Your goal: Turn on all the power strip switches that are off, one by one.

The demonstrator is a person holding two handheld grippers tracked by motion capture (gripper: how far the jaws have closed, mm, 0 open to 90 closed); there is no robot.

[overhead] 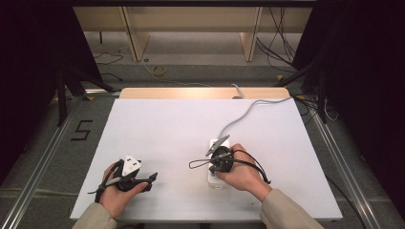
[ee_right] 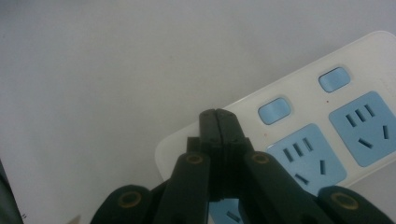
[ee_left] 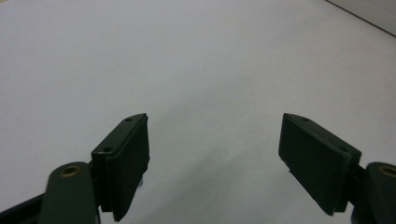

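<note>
White table (overhead: 167,133) carries everything, wood edge at its far side. White power strip (ee_right: 299,126) with blue sockets and blue rocker switches lies on the table right of centre, mostly hidden under the right hand (overhead: 246,174) in the high view; its grey cord (overhead: 248,110) runs from the strip toward the table's far edge. Right gripper (ee_right: 218,114) hovers right over the strip, jaws clenched flat together with nothing between them, tips sitting over the strip's edge just beside one blue switch (ee_right: 274,110); cannot tell if they touch the casing. Left hand (overhead: 117,191) rests well left of the strip, near the table's front edge. Left gripper (ee_left: 215,140) released, jaws spread wide apart, bare table surface between them, pointing toward the strip's side.
</note>
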